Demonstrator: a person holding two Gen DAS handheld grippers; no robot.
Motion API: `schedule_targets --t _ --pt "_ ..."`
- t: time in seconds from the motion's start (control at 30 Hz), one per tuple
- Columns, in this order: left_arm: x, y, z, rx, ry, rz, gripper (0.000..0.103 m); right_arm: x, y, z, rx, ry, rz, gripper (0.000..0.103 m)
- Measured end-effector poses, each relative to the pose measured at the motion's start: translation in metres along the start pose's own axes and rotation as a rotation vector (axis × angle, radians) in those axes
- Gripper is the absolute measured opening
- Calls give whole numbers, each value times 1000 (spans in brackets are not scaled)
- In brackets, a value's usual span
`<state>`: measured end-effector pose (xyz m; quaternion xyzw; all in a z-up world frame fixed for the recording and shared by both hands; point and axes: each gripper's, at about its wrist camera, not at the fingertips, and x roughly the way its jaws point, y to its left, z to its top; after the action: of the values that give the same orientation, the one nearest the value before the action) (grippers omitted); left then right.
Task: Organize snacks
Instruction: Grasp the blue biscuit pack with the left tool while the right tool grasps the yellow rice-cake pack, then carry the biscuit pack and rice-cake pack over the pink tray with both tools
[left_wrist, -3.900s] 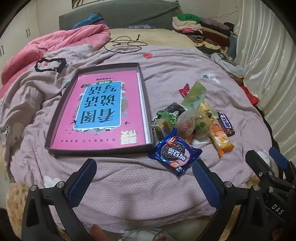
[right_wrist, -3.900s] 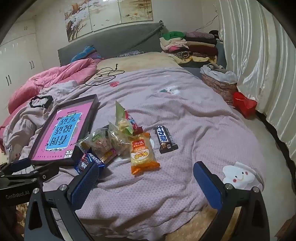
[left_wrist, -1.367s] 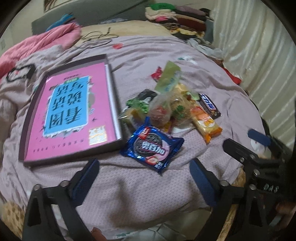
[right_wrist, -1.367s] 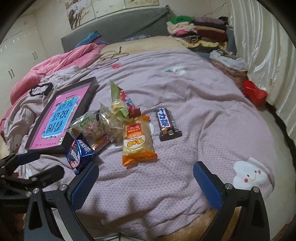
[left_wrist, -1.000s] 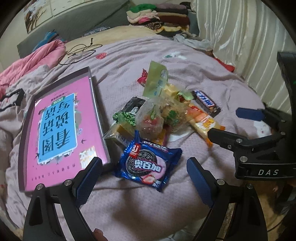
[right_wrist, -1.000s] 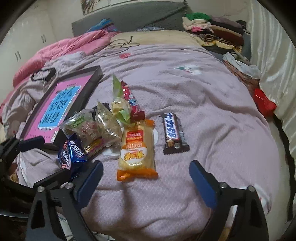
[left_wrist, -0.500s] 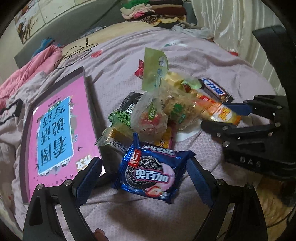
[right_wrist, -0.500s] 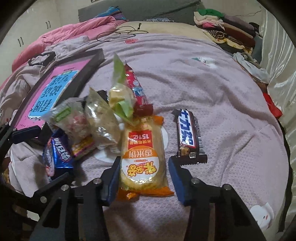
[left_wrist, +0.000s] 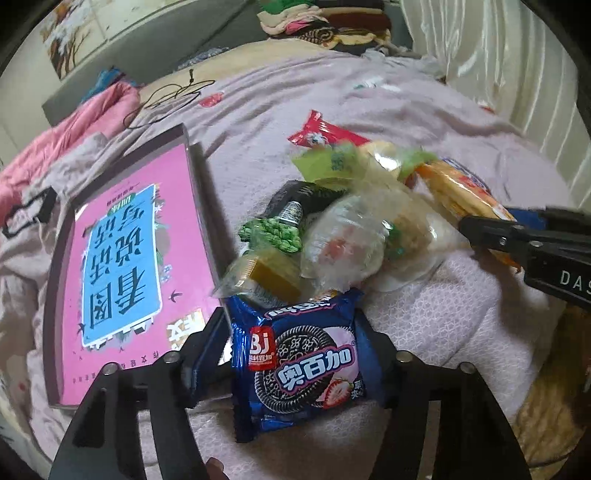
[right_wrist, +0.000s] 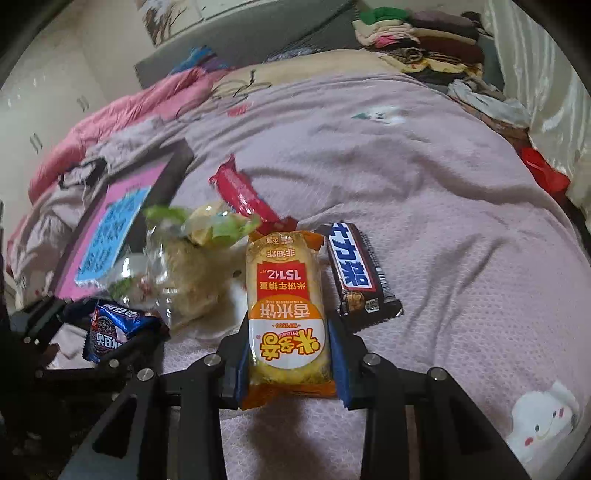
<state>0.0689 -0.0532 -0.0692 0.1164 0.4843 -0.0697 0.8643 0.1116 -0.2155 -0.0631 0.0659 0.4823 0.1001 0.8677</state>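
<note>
A blue cookie packet (left_wrist: 303, 369) lies on the mauve bedspread at the near edge of a snack pile. My left gripper (left_wrist: 295, 350) straddles it, jaws closing, pads touching both of its sides. In the right wrist view an orange rice-cracker packet (right_wrist: 286, 295) sits between the pads of my right gripper (right_wrist: 288, 347), whose jaws are closing and squeezing its lower half. That same packet (left_wrist: 458, 192) and the right gripper (left_wrist: 491, 221) show at the right of the left wrist view. A dark-rimmed tray (left_wrist: 208, 214) holding a pink book lies left of the pile.
A chocolate bar (right_wrist: 354, 273) lies right of the cracker packet. A red packet (right_wrist: 243, 195), clear bags (left_wrist: 354, 236) and a green pea packet (left_wrist: 277, 229) are heaped behind. Folded clothes (left_wrist: 325, 22), a pink duvet (left_wrist: 55, 140) and a cable (left_wrist: 170, 96) lie farther back.
Both grippers came down and forward onto the pile. The left jaws narrowed around the blue cookie packet; the right jaws closed in on the orange cracker packet.
</note>
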Motion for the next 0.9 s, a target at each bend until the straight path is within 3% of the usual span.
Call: schedule_targets --t 0.13,0.27,0.43,0.8,0.9 --pt "-11 15 -2 -64 -5 -90 64 -16 -9 -2 58 -52 10 36" --pt "-26 18 -8 -68 -29 -124 60 -24 -13 -4 80 -70 27 36" --pt "-35 16 -15 -33 -50 -126 59 -22 -9 -5 73 -60 29 36" --pt "-29 20 -46 -115 30 -144 58 -22 -7 -8 71 -66 49 36" --pt "-33 22 -44 -127 17 -138 57 -26 -7 -7 69 -84 61 36"
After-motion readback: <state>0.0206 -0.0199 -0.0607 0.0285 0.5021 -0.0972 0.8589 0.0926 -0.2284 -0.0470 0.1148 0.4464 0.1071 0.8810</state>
